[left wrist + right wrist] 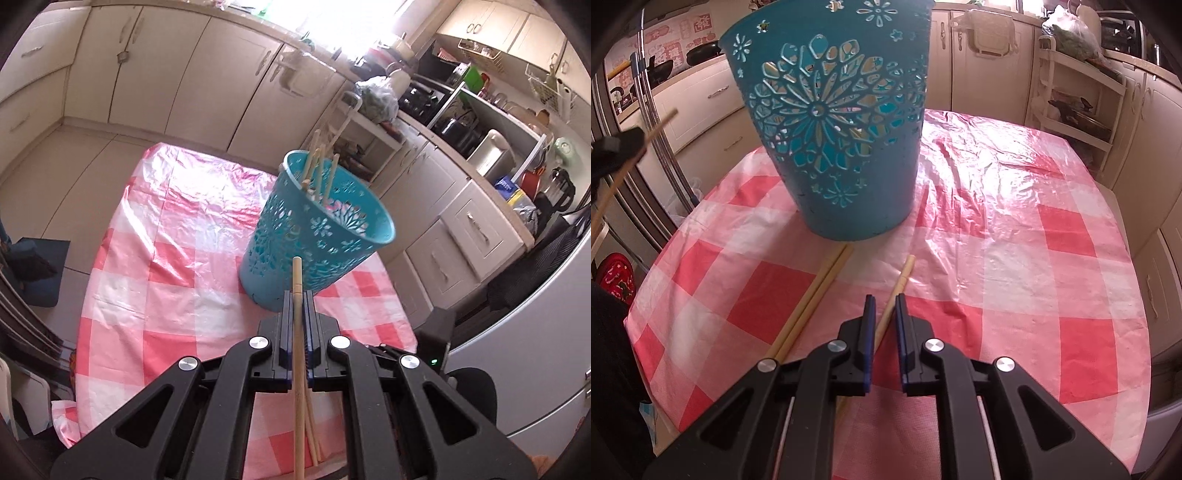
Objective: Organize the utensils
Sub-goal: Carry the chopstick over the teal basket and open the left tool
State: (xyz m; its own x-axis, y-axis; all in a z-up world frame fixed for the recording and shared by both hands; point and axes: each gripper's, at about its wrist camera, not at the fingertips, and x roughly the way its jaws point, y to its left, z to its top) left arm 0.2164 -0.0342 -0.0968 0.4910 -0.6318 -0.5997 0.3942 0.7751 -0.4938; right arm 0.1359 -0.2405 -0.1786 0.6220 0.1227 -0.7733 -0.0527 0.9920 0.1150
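A teal cut-out basket (317, 229) stands on the pink checked tablecloth (166, 280), with several wooden chopsticks (321, 173) leaning in it. My left gripper (298, 295) is shut on one chopstick (297, 273), lifted above the cloth just short of the basket. At the left edge of the right wrist view, that left gripper (613, 147) holds the chopstick (661, 123) aslant. My right gripper (884, 302) hangs low in front of the basket (834, 122). Its jaws stand a little apart around a single chopstick (905, 271) on the cloth, with the pads not pressing it. A pair of chopsticks (816, 291) lies to its left.
Cream cabinets (221, 81) line the walls beyond the table. A counter (491, 147) on the right carries appliances and bags. An open white shelf unit (1075, 96) stands behind the table's far corner. Tall metal poles (653, 122) lean at the left.
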